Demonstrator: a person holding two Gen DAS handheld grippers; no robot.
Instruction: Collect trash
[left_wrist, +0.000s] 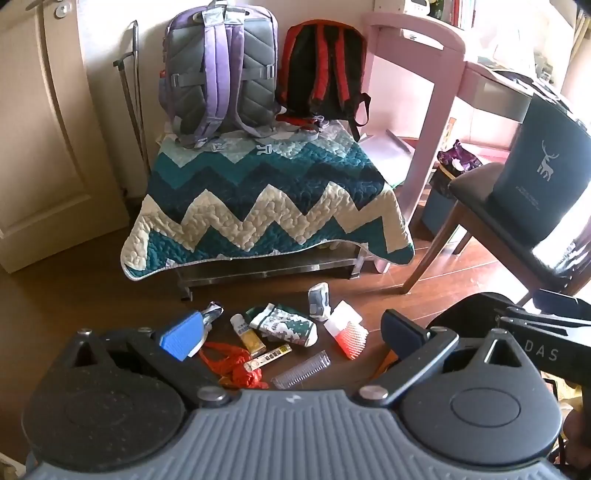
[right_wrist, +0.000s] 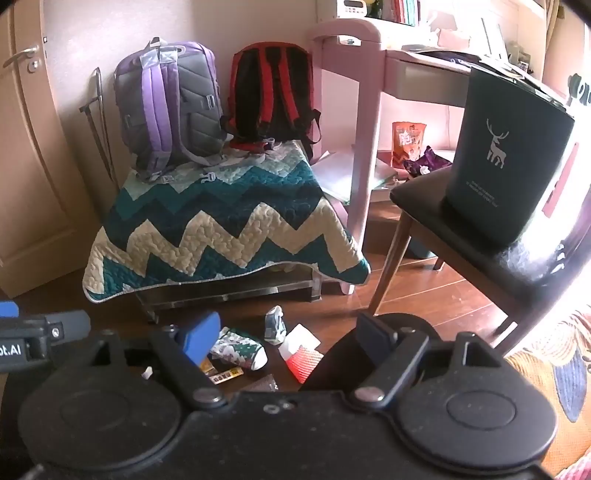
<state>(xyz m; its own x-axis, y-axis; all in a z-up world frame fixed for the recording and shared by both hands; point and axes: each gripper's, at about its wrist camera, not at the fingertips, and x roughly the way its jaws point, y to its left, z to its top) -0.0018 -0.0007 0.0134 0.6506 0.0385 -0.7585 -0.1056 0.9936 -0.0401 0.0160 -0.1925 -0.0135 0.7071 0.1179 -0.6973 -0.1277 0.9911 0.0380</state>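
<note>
Left wrist: "DAS" on right hand-held gripper (left_wrist: 546, 321); both hand-held grippers released, nothing held.

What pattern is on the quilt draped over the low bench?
Teal, navy and cream zigzag chevrons on the quilt, clearest in the left wrist view.

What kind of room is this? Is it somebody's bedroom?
Probably a child's bedroom or study room. Two school backpacks, a purple backpack and a red backpack, sit on a quilt, beside a pink desk with books above it.
</note>
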